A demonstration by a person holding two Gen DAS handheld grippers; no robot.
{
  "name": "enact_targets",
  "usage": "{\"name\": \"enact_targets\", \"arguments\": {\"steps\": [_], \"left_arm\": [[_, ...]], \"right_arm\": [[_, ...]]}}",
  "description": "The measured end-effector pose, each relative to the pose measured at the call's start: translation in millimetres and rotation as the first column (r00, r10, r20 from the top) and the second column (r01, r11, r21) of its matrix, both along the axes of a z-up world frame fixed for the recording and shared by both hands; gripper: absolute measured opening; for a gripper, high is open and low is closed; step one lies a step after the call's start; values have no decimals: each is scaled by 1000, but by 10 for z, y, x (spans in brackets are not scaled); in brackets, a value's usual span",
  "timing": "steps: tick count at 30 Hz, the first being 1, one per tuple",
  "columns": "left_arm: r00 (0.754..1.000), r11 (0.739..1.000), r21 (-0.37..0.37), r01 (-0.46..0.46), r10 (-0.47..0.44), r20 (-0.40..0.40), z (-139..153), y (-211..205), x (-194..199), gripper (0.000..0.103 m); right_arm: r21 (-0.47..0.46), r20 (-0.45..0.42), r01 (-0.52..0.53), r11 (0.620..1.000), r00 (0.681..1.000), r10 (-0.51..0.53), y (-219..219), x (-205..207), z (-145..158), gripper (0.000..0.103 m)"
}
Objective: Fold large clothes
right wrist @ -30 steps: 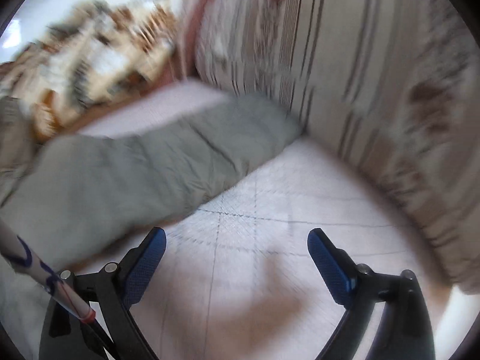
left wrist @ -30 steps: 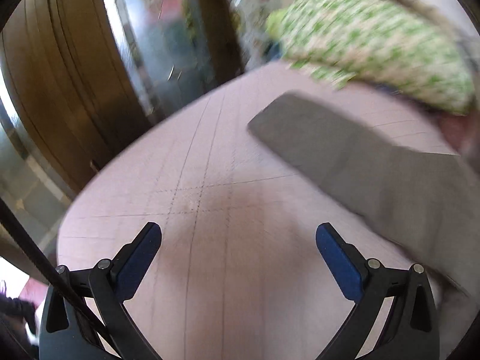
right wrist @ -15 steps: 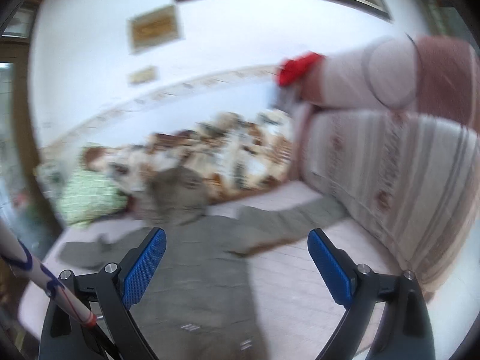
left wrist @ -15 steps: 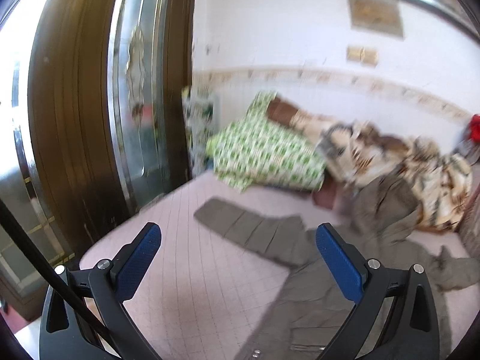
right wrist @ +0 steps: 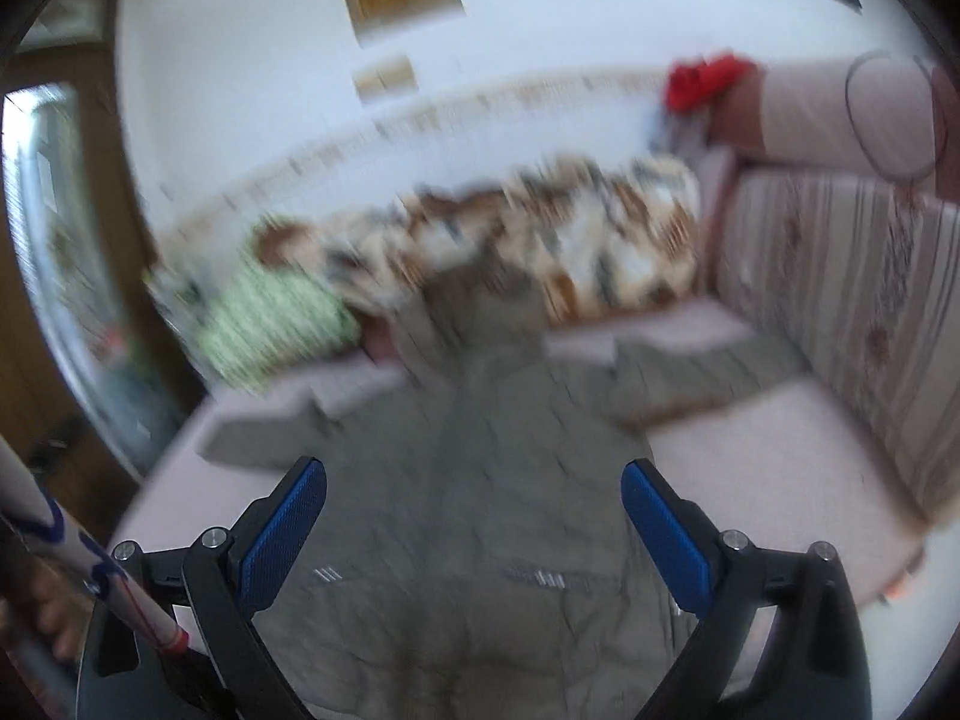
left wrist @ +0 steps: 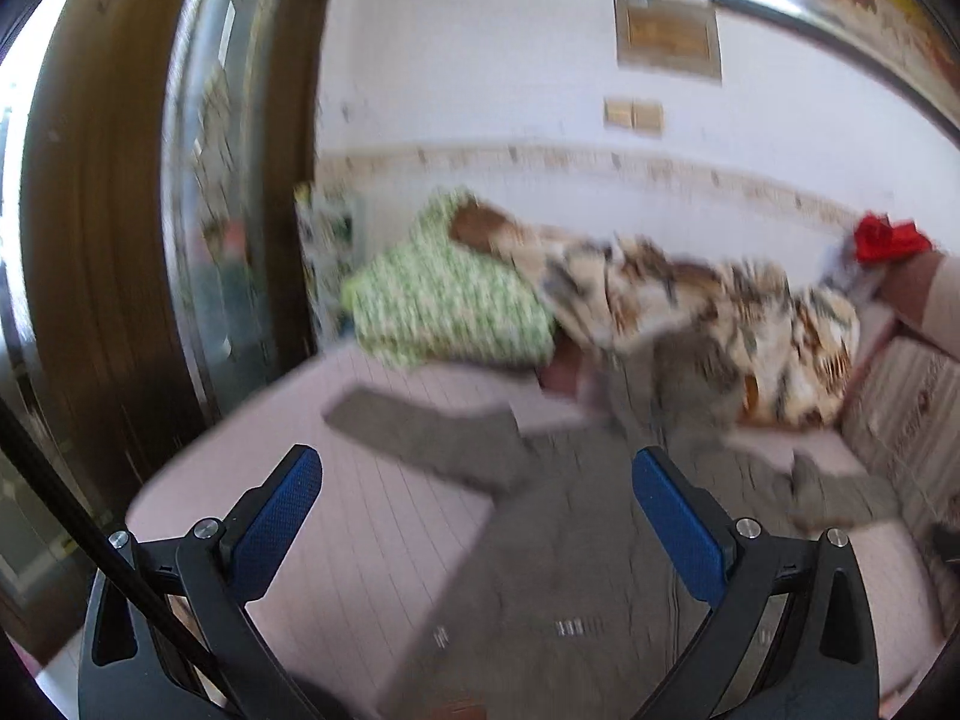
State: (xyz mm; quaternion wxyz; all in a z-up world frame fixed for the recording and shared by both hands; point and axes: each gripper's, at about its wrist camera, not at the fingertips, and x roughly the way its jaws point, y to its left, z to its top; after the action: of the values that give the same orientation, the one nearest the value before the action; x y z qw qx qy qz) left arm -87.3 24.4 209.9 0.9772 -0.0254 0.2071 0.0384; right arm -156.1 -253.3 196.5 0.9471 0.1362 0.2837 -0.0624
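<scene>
A pale pink bed sheet [right wrist: 780, 456] with a faint grid of lines covers the bed and fills the lower part of both views; motion blur smears its pattern. Spread flat on it, front up, lies the grey-green jacket [right wrist: 480, 510], the large garment to be folded. Its body runs toward the cameras and is cut off at the bottom edge of each view, so the hem cannot be seen. One sleeve [left wrist: 420, 432] stretches out toward the door side, the other sleeve [right wrist: 690, 372] toward the striped upholstered bedside [right wrist: 852, 312]; the cuff of that second sleeve is hard to make out. The hood or collar end rises against the bedding at the far side, blurred into it.

Behind the jacket sits a brown-and-cream patterned blanket [left wrist: 720, 312], heaped, and beside it a green-and-white pillow [left wrist: 444, 300]. A dark wooden door [left wrist: 90, 240] with a glass panel stands at the left, its top cut off by the lens rim. On the white wall hang a small framed plaque [left wrist: 666, 36] and part of a large picture frame, mostly out of view. Something red [right wrist: 702, 81] lies on top of the bedside end; what it is cannot be told.

The left gripper [left wrist: 480, 516] hangs above the jacket and sheet with its blue pads spread wide, nothing between them. The right gripper [right wrist: 474, 516] hangs over the jacket's middle, likewise spread wide and empty. Small metal snaps [right wrist: 540, 579] on the jacket front show only as blurred streaks.
</scene>
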Motion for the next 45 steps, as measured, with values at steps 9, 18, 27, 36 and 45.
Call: {"name": "enact_targets", "arguments": {"steps": [9,18,27,36,45], "left_arm": [[968,994,74,75,-55,-247,-989,-319,218,103],[943,988,72,135,-106,-317,-1257,-417,313,103],[929,987,78,142,-105,-356,-1342,-429,404,103],[922,989,70,132,-97,-374,-1377,-406,442,103],[916,990,61,123,-90,-391,-1416,-378,456,103]], "right_arm": [[-66,-148,124,990,980,-132,-97,216,-801,101],[-133,-218,88,987,969,-116,-5,310,-1010,101],[-177,-241,56,983,965,-98,107,387,-1113,101],[-178,-259,53,983,961,-99,119,413,-1162,101],[-184,-264,51,982,959,-100,135,416,-1184,101]]}}
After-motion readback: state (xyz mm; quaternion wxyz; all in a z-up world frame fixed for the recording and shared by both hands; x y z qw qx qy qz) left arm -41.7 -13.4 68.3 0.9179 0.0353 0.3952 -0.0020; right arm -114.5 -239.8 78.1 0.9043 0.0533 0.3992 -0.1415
